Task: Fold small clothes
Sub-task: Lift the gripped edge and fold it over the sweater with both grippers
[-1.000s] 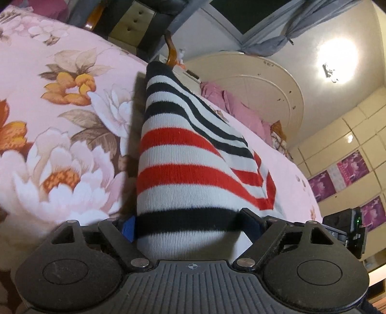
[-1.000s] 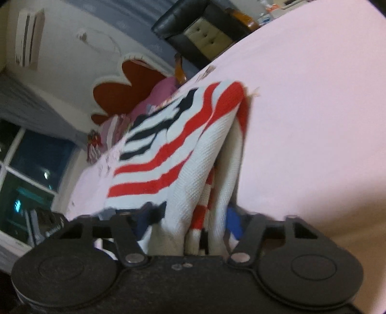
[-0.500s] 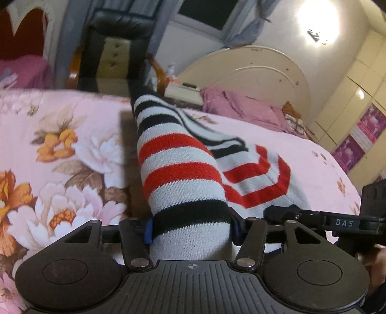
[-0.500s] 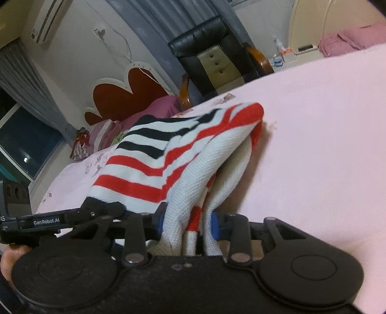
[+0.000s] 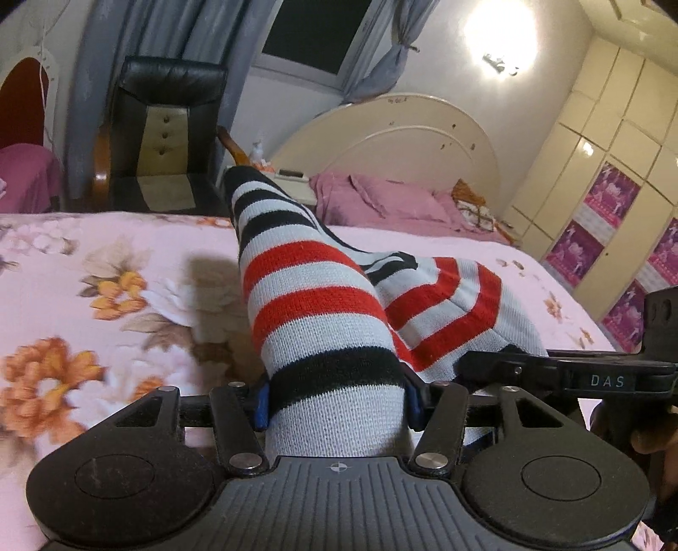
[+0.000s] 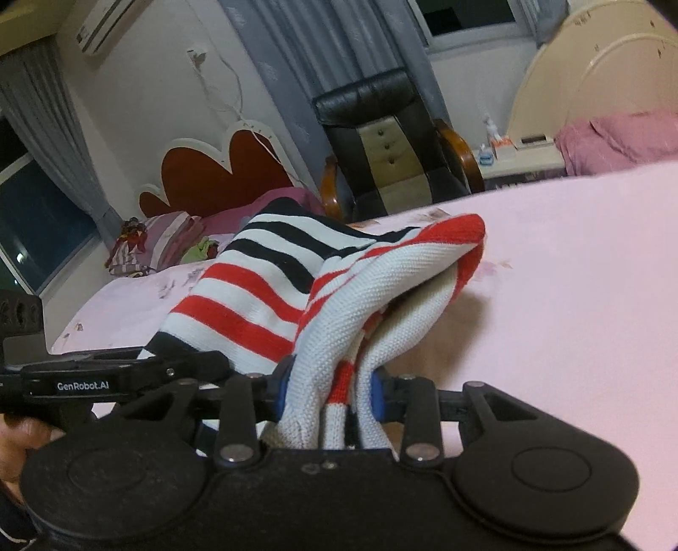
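Bedspread (image 5: 106, 262) beside gripped sweater (image 5: 322, 322) (bare)

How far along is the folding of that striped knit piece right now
Done: both grippers have a grip, left gripper and right gripper each shut on the striped garment. In hand: the near end is raised off the floral bedspread. Left: no finished fold shows; it hangs bunched and still needs laying flat.

I'm looking at a home bedroom: bed w/ pink floral sheet (image 5: 106, 271) filling the near ground, cream arched headboard (image 5: 407, 135) far right w/ pink bedding, black leather armchair (image 5: 165, 127) far left, grey curtains (image 6: 296, 55), wall AC unit (image 6: 110, 21), cream wardrobe doors (image 5: 610, 140) along the right.
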`<state>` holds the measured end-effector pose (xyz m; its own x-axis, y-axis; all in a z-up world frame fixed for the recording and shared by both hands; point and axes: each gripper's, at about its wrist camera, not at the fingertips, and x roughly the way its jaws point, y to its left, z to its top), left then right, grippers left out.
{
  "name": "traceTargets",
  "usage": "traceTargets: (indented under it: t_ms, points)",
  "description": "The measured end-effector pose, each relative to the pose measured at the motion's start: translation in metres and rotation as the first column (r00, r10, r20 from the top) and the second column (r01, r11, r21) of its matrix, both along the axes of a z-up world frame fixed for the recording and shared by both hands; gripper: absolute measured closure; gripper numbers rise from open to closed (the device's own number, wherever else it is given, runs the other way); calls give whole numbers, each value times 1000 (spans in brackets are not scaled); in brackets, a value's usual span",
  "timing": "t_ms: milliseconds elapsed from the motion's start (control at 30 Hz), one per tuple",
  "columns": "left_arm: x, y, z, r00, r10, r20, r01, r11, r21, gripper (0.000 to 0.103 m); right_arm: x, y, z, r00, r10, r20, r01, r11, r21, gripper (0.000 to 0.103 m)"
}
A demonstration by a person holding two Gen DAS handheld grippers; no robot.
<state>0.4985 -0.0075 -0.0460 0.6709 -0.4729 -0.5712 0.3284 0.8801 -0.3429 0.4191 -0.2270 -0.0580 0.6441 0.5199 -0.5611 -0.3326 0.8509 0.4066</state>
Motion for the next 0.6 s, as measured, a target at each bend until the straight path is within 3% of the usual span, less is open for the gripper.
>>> traceTargets:
  t_ms: [300, 600]
  points:
    - [-43, 127, 13, 998, 55, 9, -55, 998, 18, 47, -19, 111, 11, 999, 48, 24, -48, 999, 0, 69]
    - [-84, 279, -13, 978, 204, -47, -204, 979, 16, 47, -5, 252, -4, 980, 200, -16, -200, 980, 26, 69]
